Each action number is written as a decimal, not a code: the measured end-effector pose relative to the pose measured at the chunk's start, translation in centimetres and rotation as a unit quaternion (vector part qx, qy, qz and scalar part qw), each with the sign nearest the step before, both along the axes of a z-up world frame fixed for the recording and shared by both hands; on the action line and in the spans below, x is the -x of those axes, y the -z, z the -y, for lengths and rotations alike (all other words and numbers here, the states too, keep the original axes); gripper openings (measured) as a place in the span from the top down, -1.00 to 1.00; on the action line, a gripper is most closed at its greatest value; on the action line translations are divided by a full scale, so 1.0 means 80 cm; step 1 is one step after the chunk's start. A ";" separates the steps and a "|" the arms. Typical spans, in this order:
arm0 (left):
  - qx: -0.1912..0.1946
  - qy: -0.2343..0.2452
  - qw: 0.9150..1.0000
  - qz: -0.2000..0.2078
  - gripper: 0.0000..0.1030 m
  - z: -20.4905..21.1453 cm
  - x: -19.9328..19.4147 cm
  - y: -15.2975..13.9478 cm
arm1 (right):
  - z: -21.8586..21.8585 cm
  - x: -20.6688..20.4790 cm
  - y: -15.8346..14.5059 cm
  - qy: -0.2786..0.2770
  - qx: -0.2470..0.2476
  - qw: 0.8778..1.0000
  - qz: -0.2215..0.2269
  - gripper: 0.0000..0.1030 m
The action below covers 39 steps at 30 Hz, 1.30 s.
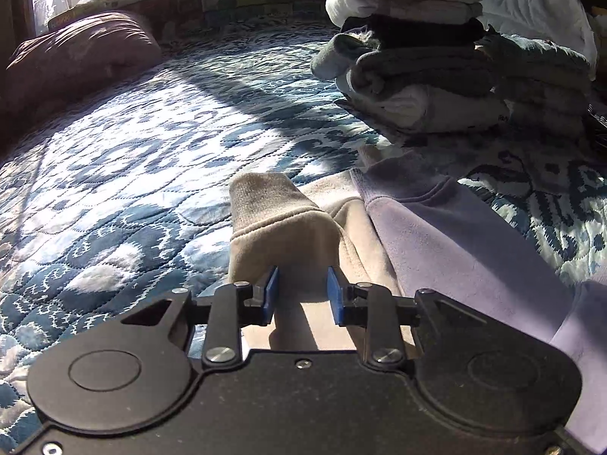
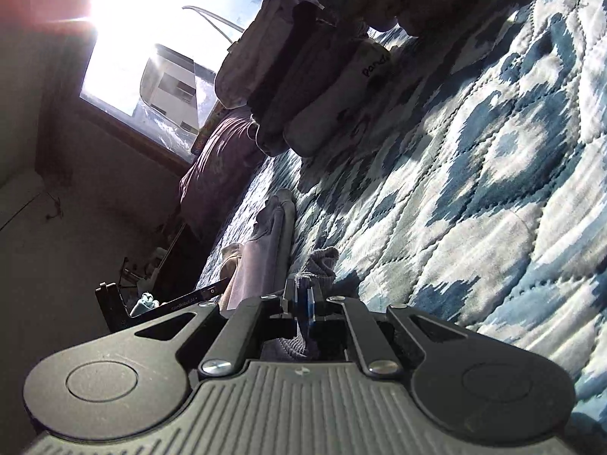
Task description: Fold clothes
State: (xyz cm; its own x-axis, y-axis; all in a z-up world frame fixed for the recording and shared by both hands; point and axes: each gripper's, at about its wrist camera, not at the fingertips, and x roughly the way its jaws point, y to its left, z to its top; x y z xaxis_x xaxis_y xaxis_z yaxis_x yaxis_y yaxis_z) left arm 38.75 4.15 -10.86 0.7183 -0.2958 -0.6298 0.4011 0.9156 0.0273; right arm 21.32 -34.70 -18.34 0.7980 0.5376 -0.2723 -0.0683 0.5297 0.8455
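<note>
Two grippers: left gripper (image 1: 302,290) parted over a soft beige garment (image 1: 288,223), right gripper (image 2: 302,299) pinching ribbed lavender cuff (image 2: 316,263).

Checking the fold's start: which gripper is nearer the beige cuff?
Left. The left gripper is open right at the beige cuff; the right gripper is shut on the lavender sleeve's ribbed end, off to the side.

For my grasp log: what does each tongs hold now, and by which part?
Left tongs: open, holding nothing, over the beige garment. Right tongs: shut on the lilac garment's ribbed cuff.
</note>
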 end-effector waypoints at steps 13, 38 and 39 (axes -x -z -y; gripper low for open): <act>-0.016 -0.014 1.000 0.023 0.52 0.004 -0.034 -0.001 | -0.007 -0.001 -0.010 -0.007 -0.007 1.000 0.025 0.83; 0.023 -0.019 0.999 -0.010 0.49 -0.025 0.086 0.011 | -0.002 0.006 -0.002 0.031 0.000 0.999 0.016 0.83; 0.031 -0.022 0.999 0.000 0.49 -0.028 0.097 -0.001 | -0.002 0.006 -0.003 0.032 0.001 0.999 0.017 0.83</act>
State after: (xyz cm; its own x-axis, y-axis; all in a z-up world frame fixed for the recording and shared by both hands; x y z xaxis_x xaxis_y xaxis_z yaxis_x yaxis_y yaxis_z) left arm 30.99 6.36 -10.82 0.7313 -0.3027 -0.6111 0.3605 0.9323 -0.0303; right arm 20.84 -34.51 -18.12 0.8397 0.4847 -0.2448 -0.0631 0.5349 0.8426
